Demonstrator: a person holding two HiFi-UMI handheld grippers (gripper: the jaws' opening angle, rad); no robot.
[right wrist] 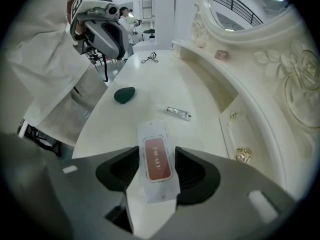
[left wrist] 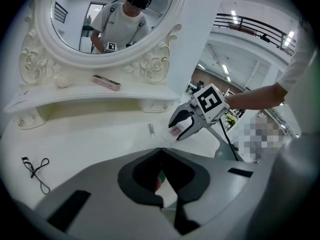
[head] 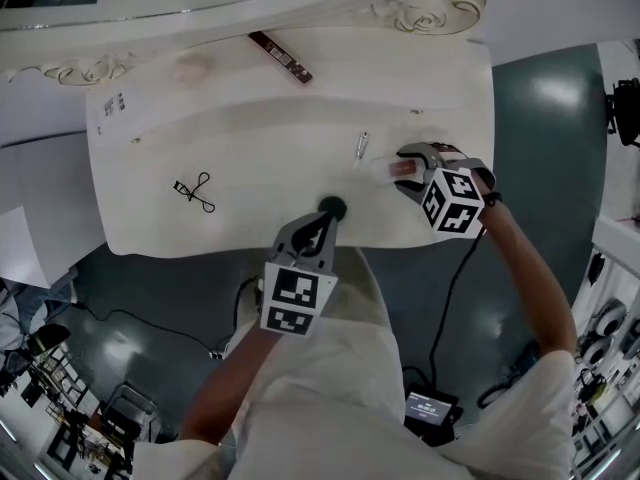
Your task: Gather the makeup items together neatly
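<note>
So the big white vanity table (head: 250, 148) has the right gripper (head: 402, 171) near its front right edge, jaws closed to about halfway and pinching a white sachet (right wrist: 156, 164) with a red label by its long edges. The left gripper (head: 322, 220) has its jaw tips together with nothing held, sitting right by a dark green makeup sponge (right wrist: 124, 94). There's a little tube (right wrist: 178, 113) lying just beyond the sachet.
</note>
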